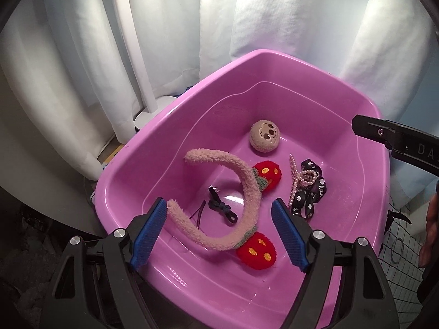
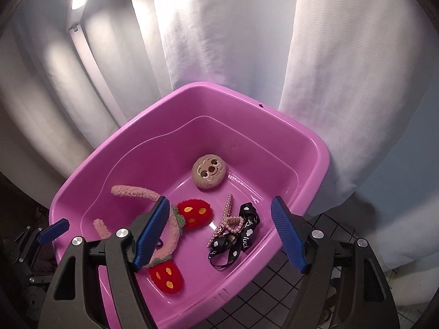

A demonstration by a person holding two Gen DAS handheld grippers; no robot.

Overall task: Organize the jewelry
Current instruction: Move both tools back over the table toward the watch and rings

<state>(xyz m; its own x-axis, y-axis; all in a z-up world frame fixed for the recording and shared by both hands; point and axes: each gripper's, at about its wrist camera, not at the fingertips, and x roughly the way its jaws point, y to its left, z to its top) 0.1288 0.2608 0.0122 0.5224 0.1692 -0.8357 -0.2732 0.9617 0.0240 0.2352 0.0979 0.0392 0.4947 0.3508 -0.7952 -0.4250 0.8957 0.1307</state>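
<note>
A pink plastic tub (image 1: 175,126) (image 2: 90,161) holds the jewelry. In it lie a fuzzy pink headband (image 1: 248,189) (image 2: 137,190) with two red strawberry puffs (image 1: 256,249) (image 2: 166,274), a round plush face clip (image 1: 264,135) (image 2: 209,171), a pearl claw clip (image 1: 297,181) (image 2: 227,219) on a black printed ribbon (image 1: 312,194) (image 2: 241,240), and a small dark bow clip (image 1: 221,207). My left gripper (image 1: 219,233) is open above the tub's near side, with the headband between its fingers. My right gripper (image 2: 219,233) is open and empty above the tub's right part.
White curtains (image 1: 82,54) (image 2: 219,41) hang behind the tub. A white lamp base (image 1: 149,112) stands at the back left. A black-gridded surface (image 2: 274,290) lies under the tub's right side. The right gripper's finger (image 1: 395,139) shows at the left wrist view's right edge.
</note>
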